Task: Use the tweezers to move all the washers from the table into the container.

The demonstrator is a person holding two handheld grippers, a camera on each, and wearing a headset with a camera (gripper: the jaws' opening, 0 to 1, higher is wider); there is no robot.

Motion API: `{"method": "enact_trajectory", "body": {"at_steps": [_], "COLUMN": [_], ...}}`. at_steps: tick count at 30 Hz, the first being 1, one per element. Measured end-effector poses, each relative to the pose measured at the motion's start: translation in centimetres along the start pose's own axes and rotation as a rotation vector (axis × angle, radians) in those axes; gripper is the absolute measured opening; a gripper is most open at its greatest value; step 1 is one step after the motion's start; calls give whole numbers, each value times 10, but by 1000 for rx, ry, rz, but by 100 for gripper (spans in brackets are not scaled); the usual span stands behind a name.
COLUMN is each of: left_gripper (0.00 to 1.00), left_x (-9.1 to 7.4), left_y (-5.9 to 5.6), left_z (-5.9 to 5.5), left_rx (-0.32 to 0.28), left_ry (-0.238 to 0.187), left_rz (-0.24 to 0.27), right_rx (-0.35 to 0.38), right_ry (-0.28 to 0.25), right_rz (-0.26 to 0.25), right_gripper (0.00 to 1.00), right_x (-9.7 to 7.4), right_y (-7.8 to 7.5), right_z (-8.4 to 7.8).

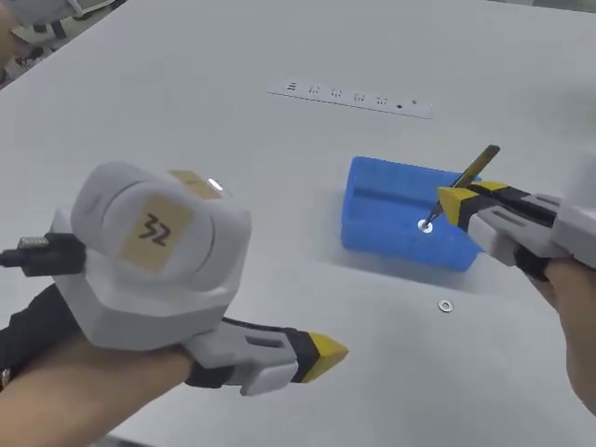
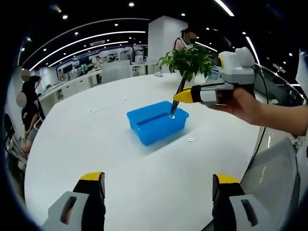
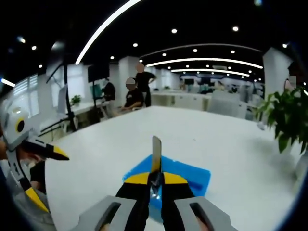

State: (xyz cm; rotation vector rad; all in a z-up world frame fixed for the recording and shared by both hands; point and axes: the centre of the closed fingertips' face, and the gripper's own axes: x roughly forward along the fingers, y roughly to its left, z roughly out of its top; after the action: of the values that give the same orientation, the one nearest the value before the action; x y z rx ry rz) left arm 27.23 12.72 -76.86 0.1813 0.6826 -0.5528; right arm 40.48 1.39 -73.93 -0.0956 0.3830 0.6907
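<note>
Your right gripper (image 1: 454,202) is pressed together on the tweezers (image 1: 470,172); a washer (image 1: 426,226) sits at their tip, over the right end of the blue container (image 1: 377,200); a second washer (image 1: 446,305) lies on the tabletop (image 1: 279,270) just off the container's near right corner; your left gripper (image 2: 159,179) is spread wide, gripping nothing, well apart from the container toward the tabletop's near edge.

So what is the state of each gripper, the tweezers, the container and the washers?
Left gripper: open, empty.
Right gripper: shut on tweezers.
Tweezers: tips at one washer over the container.
Container: upright, open top.
Other washer: flat on the table, outside the container.
</note>
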Motion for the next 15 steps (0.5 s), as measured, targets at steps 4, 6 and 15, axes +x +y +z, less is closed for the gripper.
{"method": "enact_trajectory", "body": {"at_steps": [4,6,15], "left_gripper": [95,95,95], "left_x": [1,2,5], "left_y": [-1,-1,-1], "left_z": [-1,0,-2], "left_rx": [0,-1,2], "left_ry": [0,0,9], "left_rz": [-2,-5,-7], "right_rx": [-6,-8,7], "right_ry": [18,30,75], "right_rz": [-12,-18,-30], "right_gripper": [4,4,4], "right_x": [12,17,34], "right_y": [-6,-10,-19], "right_z": [-10,-16,-40]}}
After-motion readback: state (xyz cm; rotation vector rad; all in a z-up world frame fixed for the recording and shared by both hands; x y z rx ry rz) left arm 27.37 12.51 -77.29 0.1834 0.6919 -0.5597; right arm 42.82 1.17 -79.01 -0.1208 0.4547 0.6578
